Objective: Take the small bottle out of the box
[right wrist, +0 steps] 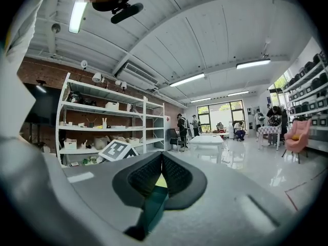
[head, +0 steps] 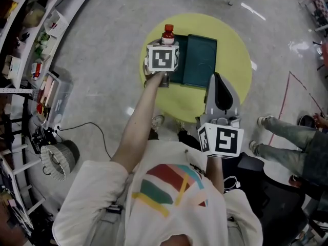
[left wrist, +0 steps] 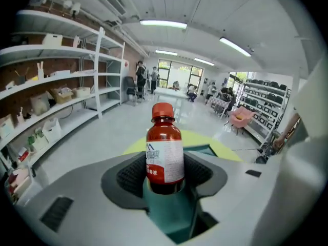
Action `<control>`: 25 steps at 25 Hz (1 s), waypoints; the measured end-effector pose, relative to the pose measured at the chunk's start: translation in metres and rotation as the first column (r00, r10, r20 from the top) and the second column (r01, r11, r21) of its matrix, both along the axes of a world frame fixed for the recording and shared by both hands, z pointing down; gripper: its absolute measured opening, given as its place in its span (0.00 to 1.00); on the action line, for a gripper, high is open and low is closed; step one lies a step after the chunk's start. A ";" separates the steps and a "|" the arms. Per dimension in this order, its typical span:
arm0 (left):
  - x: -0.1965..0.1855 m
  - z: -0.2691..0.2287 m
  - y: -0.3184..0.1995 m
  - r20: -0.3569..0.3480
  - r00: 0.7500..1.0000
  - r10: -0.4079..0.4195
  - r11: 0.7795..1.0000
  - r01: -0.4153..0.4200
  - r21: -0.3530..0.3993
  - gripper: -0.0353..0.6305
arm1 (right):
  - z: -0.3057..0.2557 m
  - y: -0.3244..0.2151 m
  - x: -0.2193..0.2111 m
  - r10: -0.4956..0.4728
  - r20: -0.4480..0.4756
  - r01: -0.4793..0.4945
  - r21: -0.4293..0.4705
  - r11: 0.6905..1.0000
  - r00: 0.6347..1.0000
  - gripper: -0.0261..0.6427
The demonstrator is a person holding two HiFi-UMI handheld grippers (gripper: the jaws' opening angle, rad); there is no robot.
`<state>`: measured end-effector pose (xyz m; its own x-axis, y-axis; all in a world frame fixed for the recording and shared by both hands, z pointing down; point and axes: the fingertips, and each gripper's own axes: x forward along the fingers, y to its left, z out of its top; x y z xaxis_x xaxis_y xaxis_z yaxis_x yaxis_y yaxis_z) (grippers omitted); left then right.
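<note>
A small brown bottle (head: pixel 167 34) with a red cap and a white label stands upright between the pads of my left gripper (head: pixel 164 49), which is shut on its lower body. In the left gripper view the bottle (left wrist: pixel 164 148) hangs above the dark green box (left wrist: pixel 177 217), clear of it. The open box (head: pixel 200 60) lies on the round yellow table (head: pixel 233 45), just right of the bottle. My right gripper (head: pixel 217 78) hovers at the box's near right corner. Its pads (right wrist: pixel 174 174) are pressed together with nothing between them.
Shelves (head: pixel 25 45) full of goods run along the left. A round fan (head: pixel 55 161) with a cable lies on the floor at lower left. A second person's legs (head: pixel 279 132) stand at the right, beside a black bag (head: pixel 256 170).
</note>
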<state>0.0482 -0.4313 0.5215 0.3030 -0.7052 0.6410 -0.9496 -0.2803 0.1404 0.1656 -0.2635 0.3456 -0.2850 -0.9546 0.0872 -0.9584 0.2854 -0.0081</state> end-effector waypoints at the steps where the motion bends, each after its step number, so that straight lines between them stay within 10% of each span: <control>1: -0.003 -0.017 -0.003 -0.012 1.000 -0.007 0.999 0.008 0.043 0.38 | -0.003 0.000 -0.003 -0.003 -0.006 0.003 0.010 1.000 1.000 0.05; 10: -0.033 -0.184 0.005 -0.122 0.992 -0.017 0.901 0.068 0.429 0.38 | -0.040 0.003 -0.027 -0.024 -0.056 0.030 0.113 0.993 0.998 0.05; 25: -0.060 -0.320 0.147 -0.220 0.972 0.077 0.561 0.140 0.816 0.38 | -0.082 0.019 -0.063 -0.054 -0.114 0.082 0.251 0.965 0.992 0.05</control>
<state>-0.0119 -0.2843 0.2015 0.3154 -0.9006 -0.2991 -0.9365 -0.3463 0.0551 0.1029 -0.2447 0.2639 -0.3521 -0.9278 -0.1230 -0.9282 0.3293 0.1731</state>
